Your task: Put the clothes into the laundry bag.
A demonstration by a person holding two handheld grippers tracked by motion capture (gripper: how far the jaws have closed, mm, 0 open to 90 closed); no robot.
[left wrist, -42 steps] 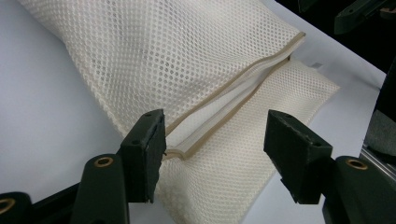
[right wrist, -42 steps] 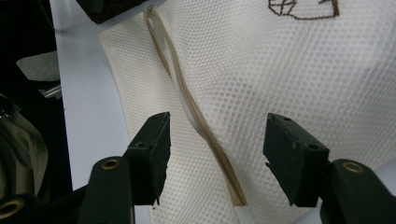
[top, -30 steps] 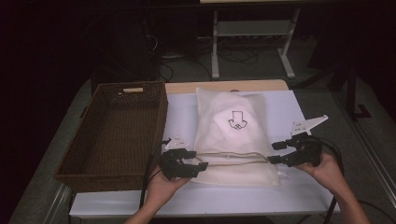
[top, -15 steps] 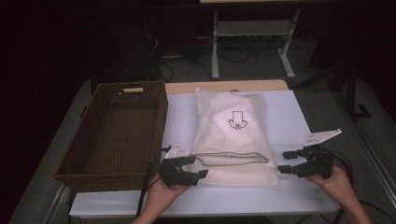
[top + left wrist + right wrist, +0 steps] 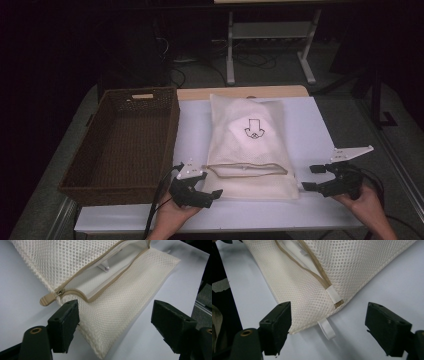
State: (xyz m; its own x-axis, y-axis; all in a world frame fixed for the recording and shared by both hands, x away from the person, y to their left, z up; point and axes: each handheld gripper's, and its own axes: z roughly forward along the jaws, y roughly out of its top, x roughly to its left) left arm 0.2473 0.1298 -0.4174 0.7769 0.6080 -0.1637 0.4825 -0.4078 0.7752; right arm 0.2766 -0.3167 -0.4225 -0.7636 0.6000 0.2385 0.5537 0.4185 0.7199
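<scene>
We see the left claw (image 5: 212,192) at the lower centre-left of the high view, jaws spread wide and holding nothing, just off the bag's (image 5: 250,150) lower left corner. In the left gripper view that claw (image 5: 115,322) frames the mesh corner between its jaws, with the tan zip pull (image 5: 47,299) at centre-left, just above the left jaw, and the zip (image 5: 100,277) gaping open toward the upper right, white lining showing inside.

The right claw (image 5: 312,178) sits at the lower right of the high view, also wide open and empty, just beside the bag's lower right corner. In the right gripper view this claw (image 5: 328,326) brackets that corner, where a white tab (image 5: 326,328) lies on the bench (image 5: 387,282) at lower centre and the zip's closed end (image 5: 335,298) stops just above it.

The bag lies flat in the middle of the bench (image 5: 310,130), an arrow mark (image 5: 253,128) on its upper part. A brown basket (image 5: 125,145) stands at the left, just beside the bag.
</scene>
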